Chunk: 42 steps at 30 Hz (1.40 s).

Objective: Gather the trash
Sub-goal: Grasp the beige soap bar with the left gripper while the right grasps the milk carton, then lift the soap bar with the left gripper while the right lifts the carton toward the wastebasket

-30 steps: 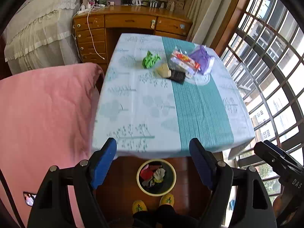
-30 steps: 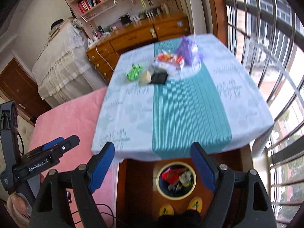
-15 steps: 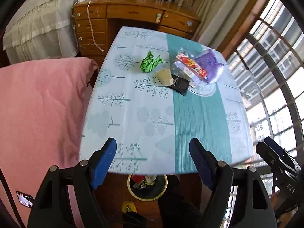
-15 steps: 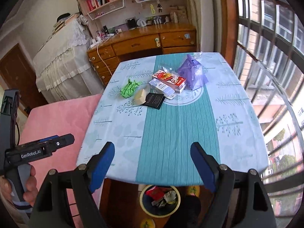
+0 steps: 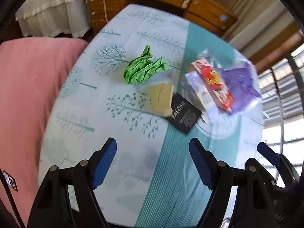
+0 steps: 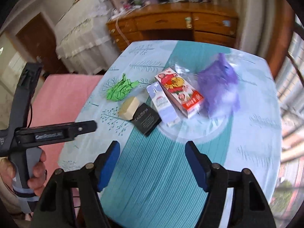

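Observation:
Trash lies in a cluster on the far half of the table (image 5: 106,125): a crumpled green paper (image 5: 143,68) (image 6: 120,90), a beige box (image 5: 161,99) (image 6: 129,108), a black packet (image 5: 185,116) (image 6: 146,121), a pale blue carton (image 6: 163,105), a red carton (image 5: 213,84) (image 6: 179,92) and a purple bag (image 5: 239,82) (image 6: 220,86). My left gripper (image 5: 153,163) is open and empty above the table, short of the beige box. My right gripper (image 6: 152,163) is open and empty, short of the black packet. The left gripper's body (image 6: 55,132) shows in the right wrist view.
A pink-covered surface (image 5: 24,95) lies left of the table. A wooden desk with drawers (image 6: 171,24) stands behind the table. A white lace-covered piece of furniture (image 6: 83,36) is at the back left. Barred windows (image 5: 281,95) run along the right.
Both grippers moved forward over the table toward the trash cluster. The bin on the floor under the near edge has dropped out of view. Both stay open.

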{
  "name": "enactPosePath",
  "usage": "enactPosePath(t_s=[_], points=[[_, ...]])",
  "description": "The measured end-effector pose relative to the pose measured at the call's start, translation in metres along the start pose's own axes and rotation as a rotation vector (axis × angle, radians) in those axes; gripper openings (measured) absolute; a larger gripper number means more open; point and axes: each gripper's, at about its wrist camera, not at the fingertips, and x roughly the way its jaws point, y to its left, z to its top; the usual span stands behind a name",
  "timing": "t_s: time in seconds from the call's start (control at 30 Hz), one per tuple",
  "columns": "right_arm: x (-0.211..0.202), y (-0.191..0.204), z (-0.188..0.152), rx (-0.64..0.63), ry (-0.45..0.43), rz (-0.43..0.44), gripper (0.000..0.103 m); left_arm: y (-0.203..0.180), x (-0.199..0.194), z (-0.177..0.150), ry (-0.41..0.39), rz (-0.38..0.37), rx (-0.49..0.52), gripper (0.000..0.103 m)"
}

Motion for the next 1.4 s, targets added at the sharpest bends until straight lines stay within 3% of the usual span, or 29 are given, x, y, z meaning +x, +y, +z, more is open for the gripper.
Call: enactPosePath(t_s=[0.2, 0.4, 0.53, 0.73, 0.83, 0.93, 1.13, 1.4], points=[[0.071, -0.016, 0.042, -0.066, 0.082, 0.053, 0.062, -0.009, 0.051, 0.036, 0.056, 0.052, -0.047, 0.076], [0.127, -0.024, 0.054, -0.106, 0.177, 0.082, 0.054, -0.007, 0.080, 0.053, 0.092, 0.058, -0.089, 0.076], [0.147, -0.026, 0.058, -0.109, 0.202, 0.096, 0.054, -0.006, 0.094, 0.057, 0.111, 0.067, -0.105, 0.076], [0.154, -0.020, 0.068, -0.158, 0.165, 0.102, 0.048, -0.007, 0.112, 0.067, 0.128, 0.070, -0.141, 0.075], [0.155, -0.019, 0.070, -0.177, 0.151, 0.100, 0.042, -0.011, 0.118, 0.072, 0.118, 0.096, -0.128, 0.068], [0.152, -0.023, 0.070, -0.176, 0.137, 0.114, 0.039, -0.020, 0.120, 0.077, 0.107, 0.104, -0.104, 0.041], [0.139, -0.029, 0.065, -0.160, 0.128, 0.150, 0.037, -0.026, 0.121, 0.076, 0.091, 0.092, -0.125, 0.041], [0.115, -0.035, 0.056, -0.124, 0.105, 0.181, 0.036, -0.010, 0.090, 0.049, 0.017, 0.047, -0.127, 0.041]])
